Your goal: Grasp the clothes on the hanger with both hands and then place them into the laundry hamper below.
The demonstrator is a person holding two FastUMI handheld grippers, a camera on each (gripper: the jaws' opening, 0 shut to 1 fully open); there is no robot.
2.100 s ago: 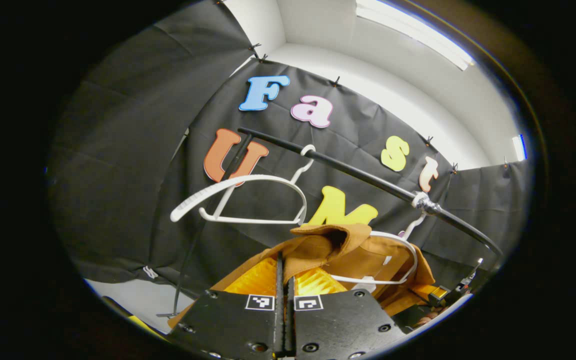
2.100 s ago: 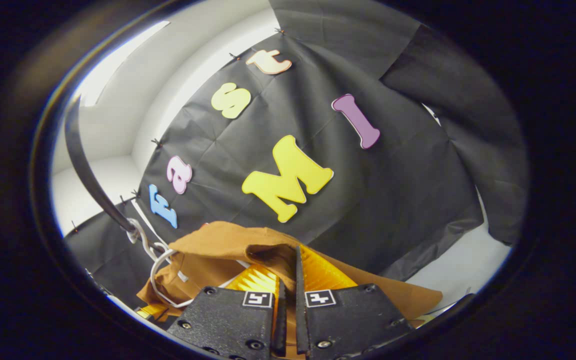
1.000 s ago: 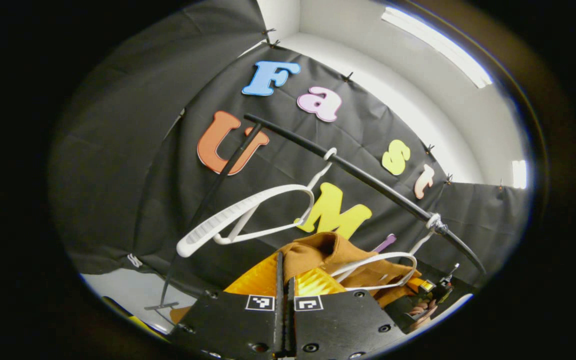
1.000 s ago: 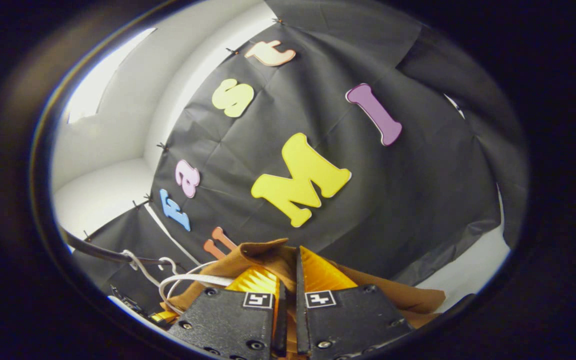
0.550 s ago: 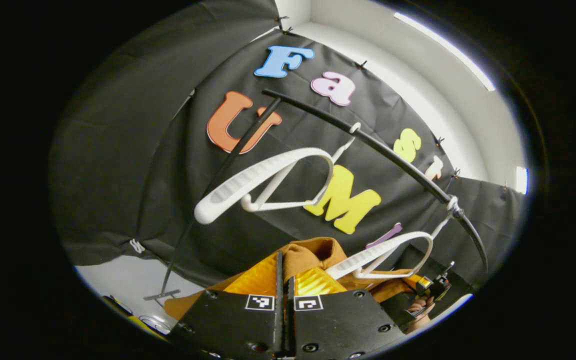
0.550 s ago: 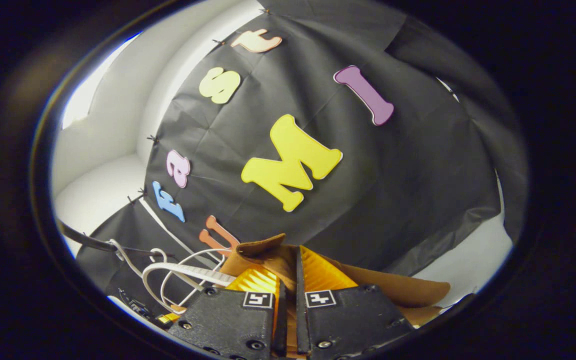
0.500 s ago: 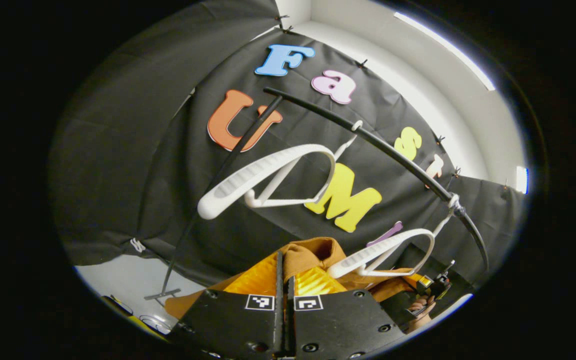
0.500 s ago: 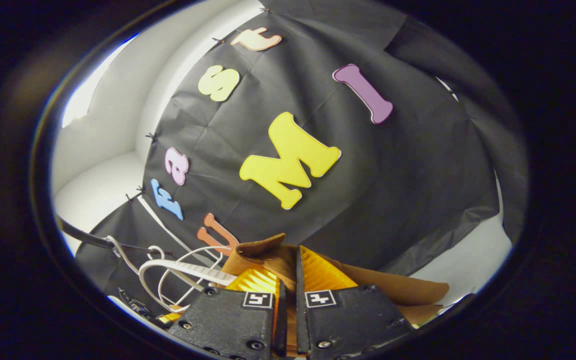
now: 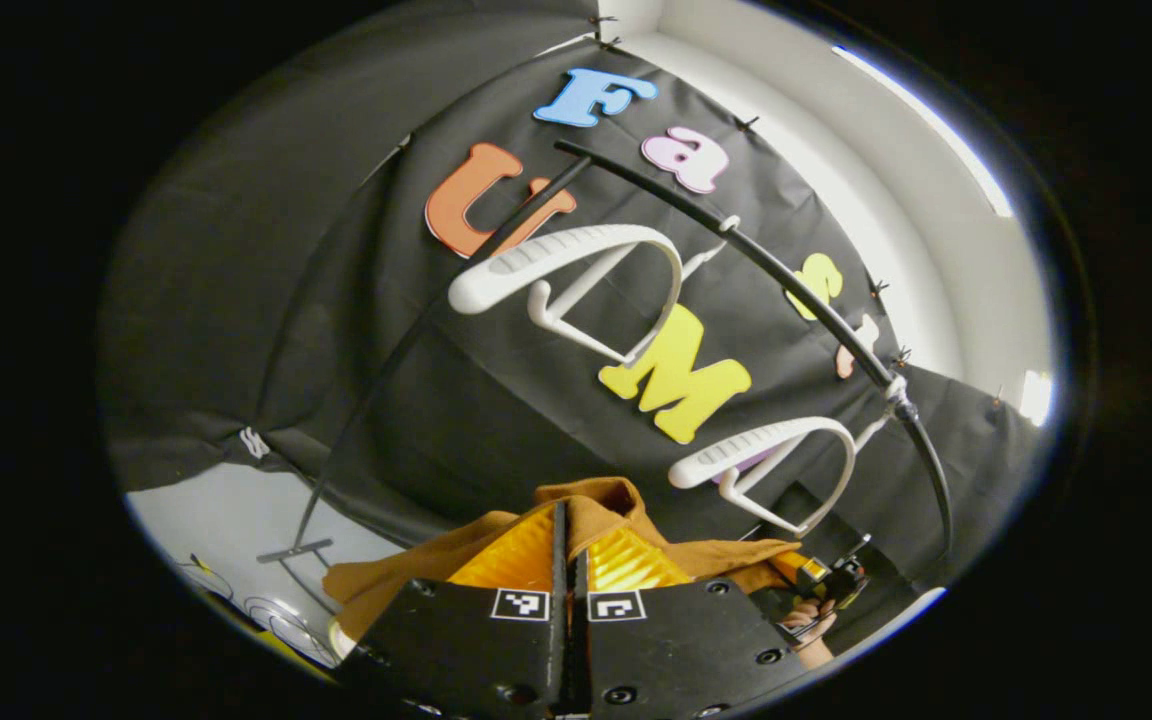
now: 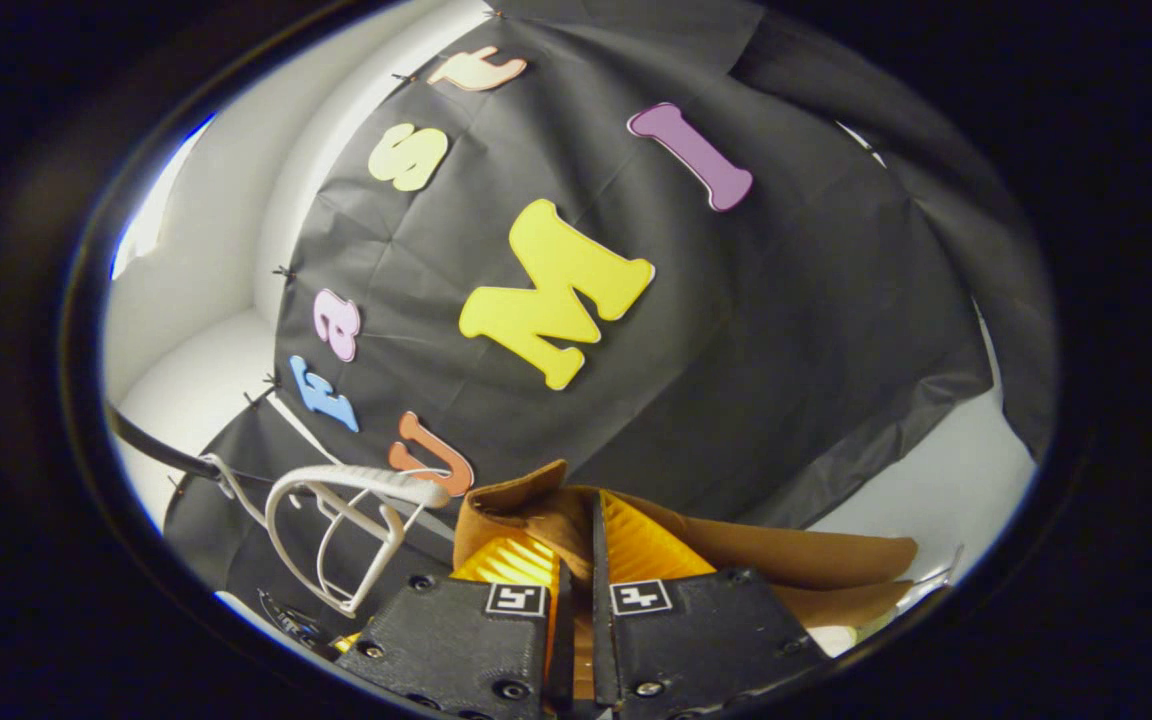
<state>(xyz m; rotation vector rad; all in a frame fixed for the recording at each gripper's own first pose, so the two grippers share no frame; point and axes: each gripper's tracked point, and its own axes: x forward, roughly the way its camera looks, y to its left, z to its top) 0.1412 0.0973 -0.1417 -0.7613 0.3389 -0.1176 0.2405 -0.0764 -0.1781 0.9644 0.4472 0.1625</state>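
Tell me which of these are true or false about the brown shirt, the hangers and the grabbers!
1. The brown garment is off the hanger. True.
2. Two white hangers hang bare on the black rail. True.
3. The left gripper is wide open. False: it is shut on the garment.
4. The right gripper holds a hanger. False: it pinches the garment too.
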